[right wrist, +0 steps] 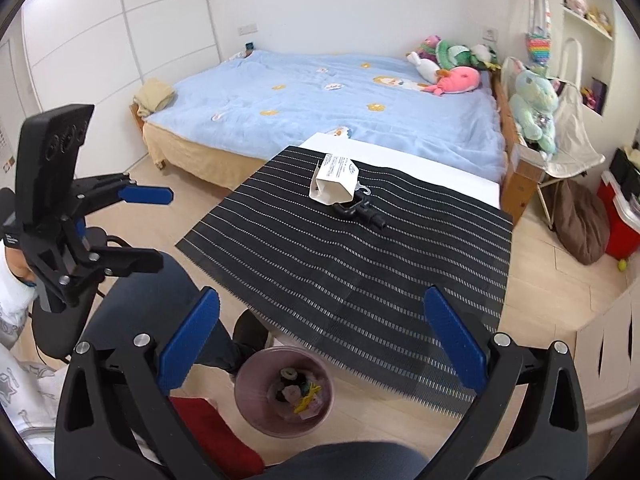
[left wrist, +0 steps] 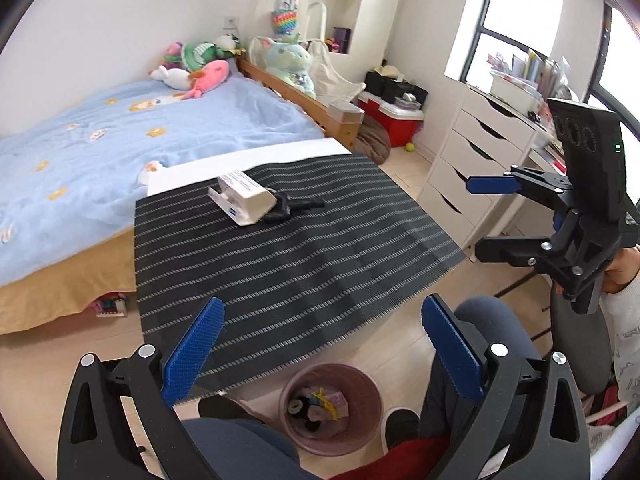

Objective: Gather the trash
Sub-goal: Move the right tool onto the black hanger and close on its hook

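Note:
A white paper bag (left wrist: 244,198) (right wrist: 334,184) lies on its side on the black striped mat (left wrist: 288,264) (right wrist: 360,264), with a black clip-like object (left wrist: 286,208) (right wrist: 358,210) touching it. A pink bin (left wrist: 331,408) (right wrist: 284,394) holding several scraps stands on the floor below the mat's near edge. My left gripper (left wrist: 320,352) (right wrist: 150,228) is open and holds nothing, hovering over the bin and the near edge. My right gripper (right wrist: 320,340) (left wrist: 486,216) is also open and holds nothing, off to the mat's right side.
A bed (right wrist: 340,100) with a blue blanket and plush toys (right wrist: 452,68) lies beyond the table. White drawers (left wrist: 476,160) stand at the right, with a red box (left wrist: 394,120) and a brown cushion (left wrist: 372,140) on the floor. The person's knees (left wrist: 492,332) flank the bin.

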The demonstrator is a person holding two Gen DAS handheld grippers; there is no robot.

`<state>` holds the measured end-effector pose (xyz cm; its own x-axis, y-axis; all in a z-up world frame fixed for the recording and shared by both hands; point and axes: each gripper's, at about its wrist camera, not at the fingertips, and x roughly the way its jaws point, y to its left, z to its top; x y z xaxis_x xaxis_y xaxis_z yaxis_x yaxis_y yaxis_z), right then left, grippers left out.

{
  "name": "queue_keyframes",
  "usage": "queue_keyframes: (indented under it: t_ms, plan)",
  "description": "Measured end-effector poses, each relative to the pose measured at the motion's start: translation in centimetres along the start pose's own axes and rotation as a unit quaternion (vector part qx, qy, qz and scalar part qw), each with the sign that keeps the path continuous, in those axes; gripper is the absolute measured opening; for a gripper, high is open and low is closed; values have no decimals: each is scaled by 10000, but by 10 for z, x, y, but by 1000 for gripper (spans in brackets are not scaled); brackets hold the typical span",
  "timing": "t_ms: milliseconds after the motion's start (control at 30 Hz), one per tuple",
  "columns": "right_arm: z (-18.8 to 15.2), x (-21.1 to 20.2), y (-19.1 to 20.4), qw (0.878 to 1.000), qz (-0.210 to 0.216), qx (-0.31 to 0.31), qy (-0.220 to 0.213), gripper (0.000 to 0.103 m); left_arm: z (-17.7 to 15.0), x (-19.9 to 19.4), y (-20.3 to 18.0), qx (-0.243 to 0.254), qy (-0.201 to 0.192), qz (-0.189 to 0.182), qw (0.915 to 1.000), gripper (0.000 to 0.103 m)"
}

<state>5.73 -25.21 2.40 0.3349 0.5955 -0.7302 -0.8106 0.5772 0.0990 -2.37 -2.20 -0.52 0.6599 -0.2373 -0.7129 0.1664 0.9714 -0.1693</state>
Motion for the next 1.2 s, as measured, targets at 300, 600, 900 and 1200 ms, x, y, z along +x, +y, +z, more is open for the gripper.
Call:
queue_keyframes:
  t_ms: [300,600,900,1200]
  plan:
    - [50,48,-14,9962,157,-800,294,100,12,11,22,-209,-56,82,9997,95]
    - [81,114,-28,9876,225,-1305,841,100,8,21,35,-353,46,78,9993,95]
    - [78,171,-43,9753,493,-1497,1550,69,3,28,49,-534,136,78,9985,95]
    - [73,194,-46,9680,448,-1730,1760,33,0,36,59,-655,232,89,9975,95]
